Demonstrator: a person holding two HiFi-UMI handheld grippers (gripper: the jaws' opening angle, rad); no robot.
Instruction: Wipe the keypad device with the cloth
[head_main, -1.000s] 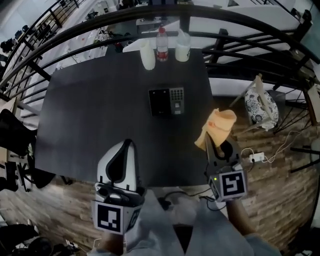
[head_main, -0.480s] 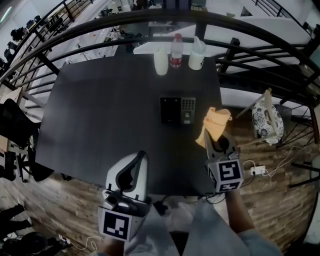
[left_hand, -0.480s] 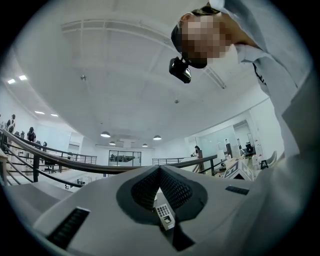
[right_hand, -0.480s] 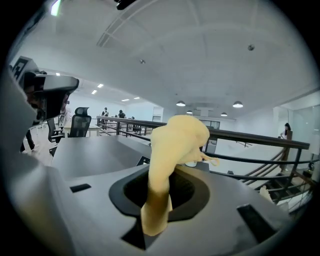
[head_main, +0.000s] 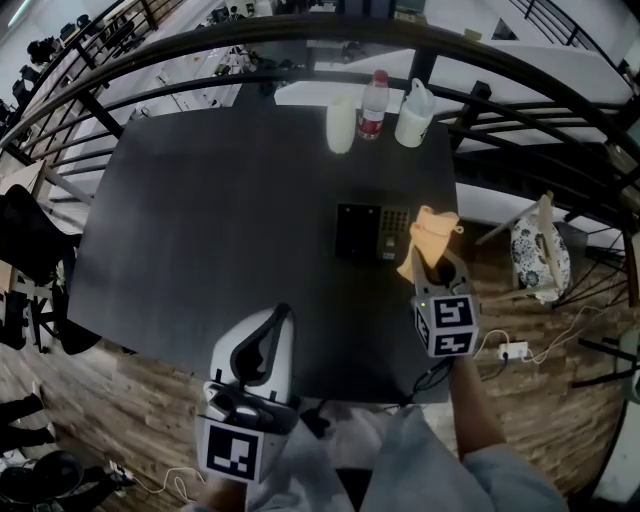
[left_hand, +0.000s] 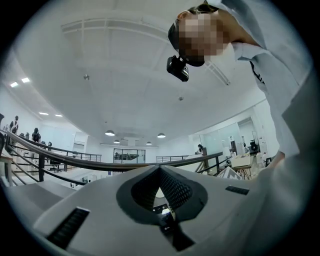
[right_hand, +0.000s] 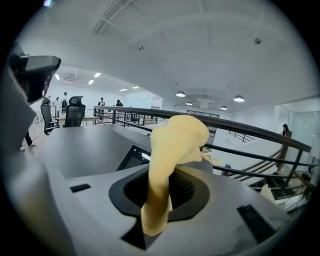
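Cloth (head_main: 428, 238) of crumpled yellow fabric, clamped in the right gripper (head_main: 437, 275).
Flat black keypad device (head_main: 365, 232) lies crosswise on the dark table (head_main: 200, 220), just ahead-left of it; closed, empty left gripper (head_main: 278, 322) is farther.

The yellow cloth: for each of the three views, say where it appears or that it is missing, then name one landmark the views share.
Head view: right of centre, cloth clamped in the right gripper, at the keypad device's right edge.
Left gripper view: not in it.
Right gripper view: centre, cloth rising from the jaws.
Shared landmark: the curved black railing.
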